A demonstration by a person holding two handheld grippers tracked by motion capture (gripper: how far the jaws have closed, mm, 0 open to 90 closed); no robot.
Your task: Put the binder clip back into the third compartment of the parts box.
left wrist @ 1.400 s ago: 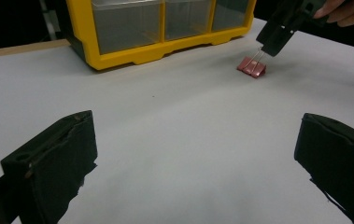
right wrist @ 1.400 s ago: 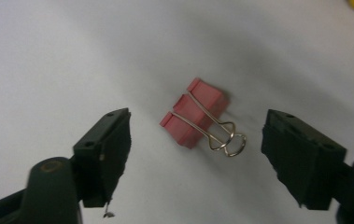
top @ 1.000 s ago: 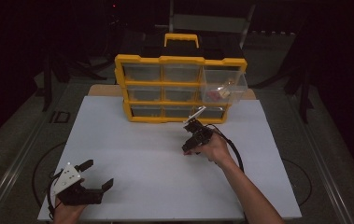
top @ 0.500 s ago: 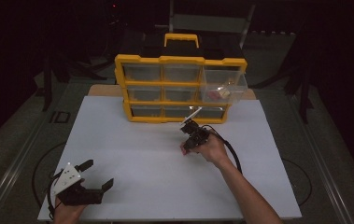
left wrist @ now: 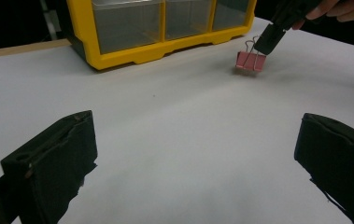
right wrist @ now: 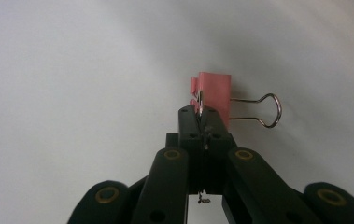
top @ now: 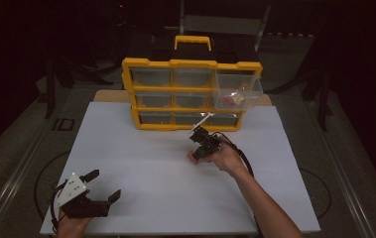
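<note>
From above, the right gripper stands just in front of the yellow drawer cabinet on the white board, a pink binder clip at its tip; the left gripper rests near the board's near left corner, jaws apart. The left gripper view shows the clip on the board, right of the cabinet, one wire handle pinched. In the right gripper view, the jaws have just closed together on that handle beside the clip. No writing is readable.
</note>
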